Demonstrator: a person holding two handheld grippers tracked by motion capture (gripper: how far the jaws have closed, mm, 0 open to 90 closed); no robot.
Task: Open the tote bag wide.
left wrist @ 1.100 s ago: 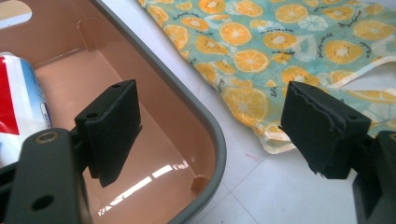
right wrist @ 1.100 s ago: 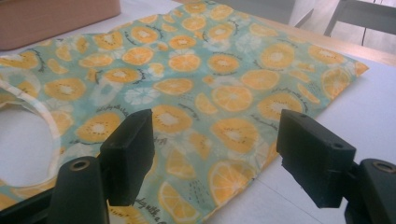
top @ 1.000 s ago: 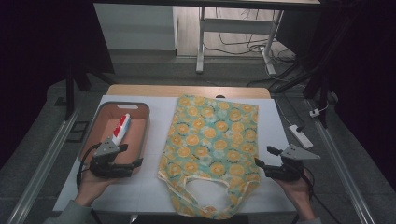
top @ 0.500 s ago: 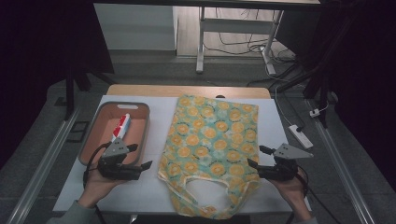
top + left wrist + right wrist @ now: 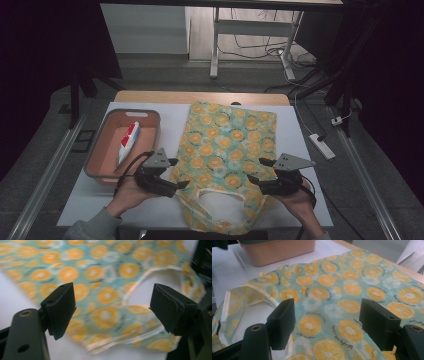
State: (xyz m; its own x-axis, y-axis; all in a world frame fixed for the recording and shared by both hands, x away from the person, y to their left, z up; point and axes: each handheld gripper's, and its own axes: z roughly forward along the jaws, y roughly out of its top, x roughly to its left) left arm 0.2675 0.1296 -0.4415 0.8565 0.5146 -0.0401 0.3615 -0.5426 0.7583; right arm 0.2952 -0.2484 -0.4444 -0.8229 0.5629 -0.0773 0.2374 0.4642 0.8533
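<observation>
A cloth tote bag (image 5: pixel 230 145) printed with orange slices lies flat on the white table, its handles (image 5: pixel 200 192) at the near edge. My left gripper (image 5: pixel 181 173) is open and hovers at the bag's left edge near the handle; in the left gripper view (image 5: pixel 115 302) the bag (image 5: pixel 67 272) lies below the wide-apart jaws. My right gripper (image 5: pixel 255 170) is open over the bag's right side; the print (image 5: pixel 352 287) shows between its pads (image 5: pixel 283 322), nothing gripped.
A pinkish tray (image 5: pixel 107 145) stands on the table's left with a red-and-white tube (image 5: pixel 127 142) in it; its wall (image 5: pixel 279 250) shows beyond the bag. A wooden strip (image 5: pixel 200 96) borders the table's back. A power strip (image 5: pixel 320 146) lies on the floor at right.
Both hands have moved inward toward the bag: the left gripper from beside the tray to the bag's left edge, the right gripper leftward onto its right side. Jaws stay open.
</observation>
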